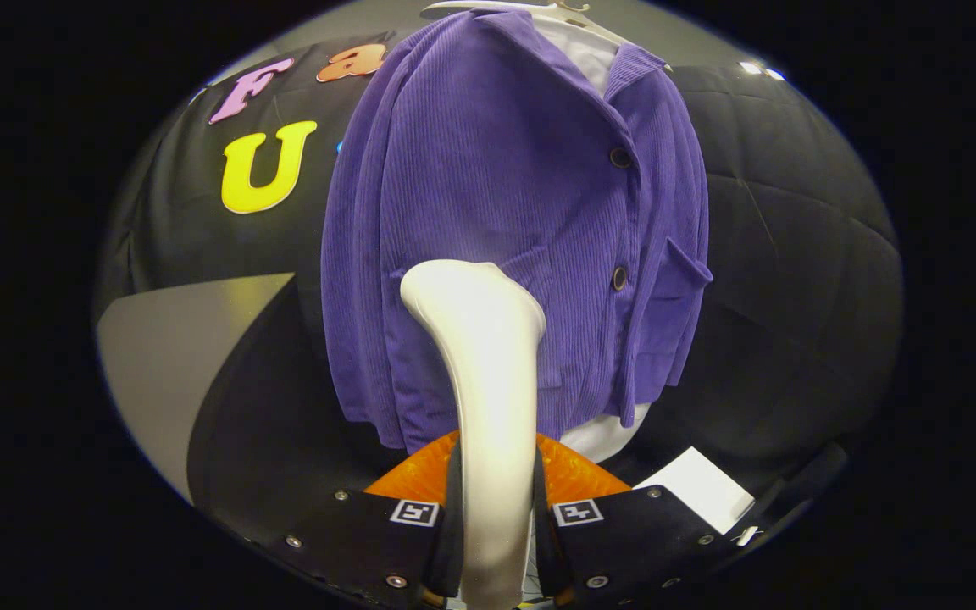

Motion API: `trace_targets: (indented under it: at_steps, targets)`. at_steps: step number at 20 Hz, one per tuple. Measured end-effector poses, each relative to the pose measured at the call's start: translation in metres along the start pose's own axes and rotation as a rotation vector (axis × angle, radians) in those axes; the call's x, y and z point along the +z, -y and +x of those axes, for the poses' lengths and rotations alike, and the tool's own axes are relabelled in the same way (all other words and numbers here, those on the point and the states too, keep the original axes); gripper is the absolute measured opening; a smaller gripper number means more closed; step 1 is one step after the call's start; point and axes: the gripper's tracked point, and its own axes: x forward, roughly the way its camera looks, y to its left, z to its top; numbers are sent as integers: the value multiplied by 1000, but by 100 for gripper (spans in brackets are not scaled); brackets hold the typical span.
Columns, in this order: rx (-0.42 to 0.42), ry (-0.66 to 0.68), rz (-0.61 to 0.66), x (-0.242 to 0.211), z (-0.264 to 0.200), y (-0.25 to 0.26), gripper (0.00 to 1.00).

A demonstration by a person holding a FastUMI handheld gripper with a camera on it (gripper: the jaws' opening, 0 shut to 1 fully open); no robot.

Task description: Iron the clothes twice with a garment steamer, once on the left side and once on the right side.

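A purple corduroy jacket (505,195) hangs on a white hanger (556,13) over a white shirt (581,51), straight ahead of me. My gripper (495,500) is shut on the white garment steamer (484,373), both fingers pressing its handle. The steamer rises from between the fingers, and its rounded head lies against the lower left front of the jacket, beside the lower button (619,278). Under the steamer an orange part (573,479) shows just beyond the fingers.
The black quilted booth wall (784,254) stands behind the jacket. A grey panel (174,339) lies to the lower left. A white sheet (704,487) lies on the right, just beyond the right finger. The shirt's hem (602,436) hangs below the jacket.
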Motion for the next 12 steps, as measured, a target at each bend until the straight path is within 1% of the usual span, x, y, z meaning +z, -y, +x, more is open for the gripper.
trace_targets:
  at_steps: [4, 6, 10, 12]
  targets:
    - [-33, -83, -27, -37, 15, 2, 34]
    - [-44, -107, -22, -47, 18, 3, 35]
    - [-26, -153, 29, -67, 15, 0, 35]
    - [-11, -162, 33, -70, 6, 1, 35]
